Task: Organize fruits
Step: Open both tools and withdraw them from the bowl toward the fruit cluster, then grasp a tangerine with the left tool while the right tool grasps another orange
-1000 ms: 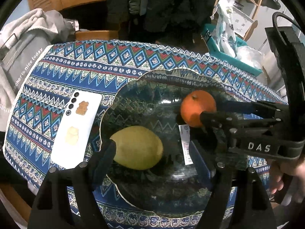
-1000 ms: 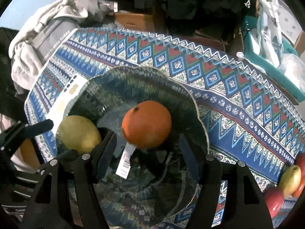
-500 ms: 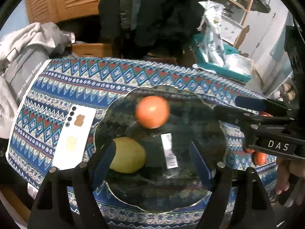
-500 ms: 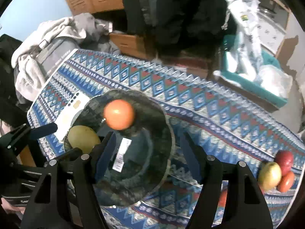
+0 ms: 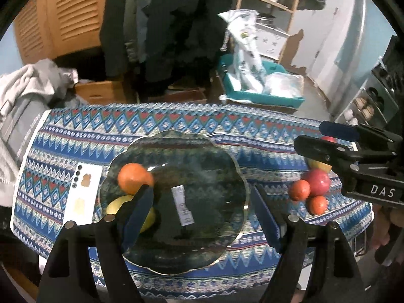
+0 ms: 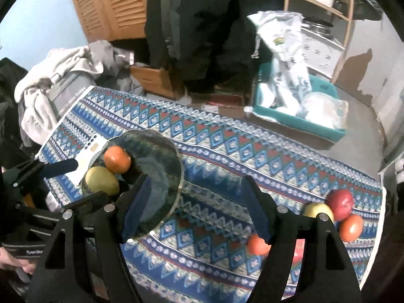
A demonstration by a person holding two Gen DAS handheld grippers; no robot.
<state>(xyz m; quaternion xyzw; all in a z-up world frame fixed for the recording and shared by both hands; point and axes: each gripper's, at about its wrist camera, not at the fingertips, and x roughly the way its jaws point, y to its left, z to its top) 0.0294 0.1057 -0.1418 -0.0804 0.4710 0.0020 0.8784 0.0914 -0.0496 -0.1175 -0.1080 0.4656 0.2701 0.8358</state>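
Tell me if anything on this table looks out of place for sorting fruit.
Yes. A white phone lies on the patterned cloth touching the glass plate's left rim, and a barcode sticker is on the plate itself. Neither is fruit.

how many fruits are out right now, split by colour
orange: 3, one on the glass plate, two on the tablecloth
yellow-green: 2, one on the plate, one in the pile
red: 1, in the pile
total: 6 in clear view; a red patch behind the right finger may be one more
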